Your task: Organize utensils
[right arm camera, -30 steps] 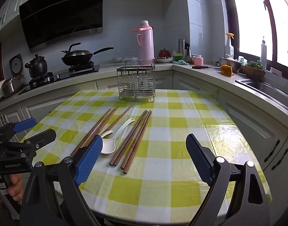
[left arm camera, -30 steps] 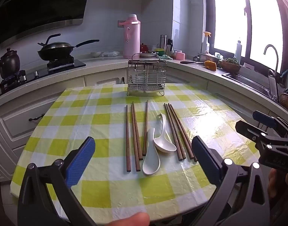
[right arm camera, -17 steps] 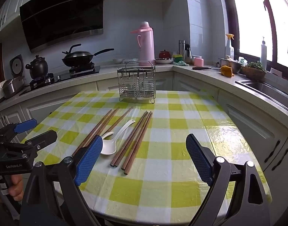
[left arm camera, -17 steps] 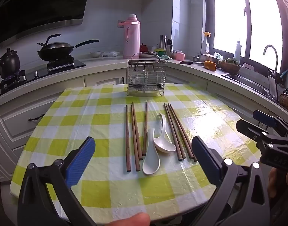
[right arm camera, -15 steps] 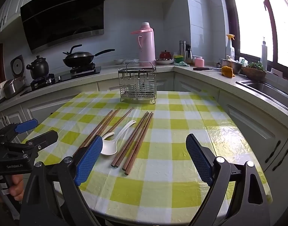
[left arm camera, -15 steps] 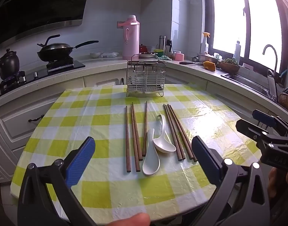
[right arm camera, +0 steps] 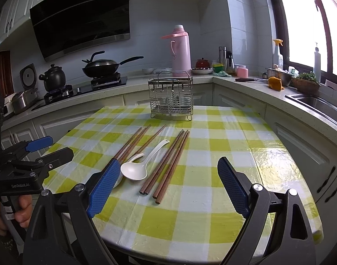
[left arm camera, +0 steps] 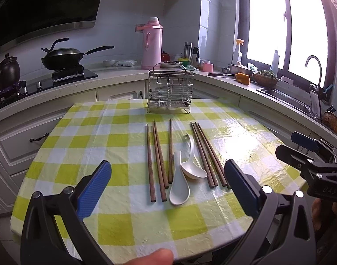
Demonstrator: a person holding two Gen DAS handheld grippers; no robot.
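Several brown chopsticks (left arm camera: 159, 159) lie in two groups on a yellow-checked table (left arm camera: 80, 145), with two white spoons (left arm camera: 191, 165) between them. A wire utensil rack (left arm camera: 170, 93) stands at the table's far side. My left gripper (left arm camera: 167, 185) is open and empty above the near edge, in front of the utensils. My right gripper (right arm camera: 166, 184) is open and empty, near the right chopstick group (right arm camera: 168, 165) and a spoon (right arm camera: 137, 167). The rack also shows in the right wrist view (right arm camera: 171, 98). Each gripper shows at the edge of the other's view.
A counter runs behind the table with a pink thermos (left arm camera: 151, 44), a wok (left arm camera: 64, 58), a black kettle (left arm camera: 6, 71) and bottles. A sink (left arm camera: 285, 97) and window are at the right. Cabinet drawers (left arm camera: 36, 137) lie to the left.
Both grippers have shifted slightly; the view has tilted a little. Both stay open, and nothing on the table has moved.
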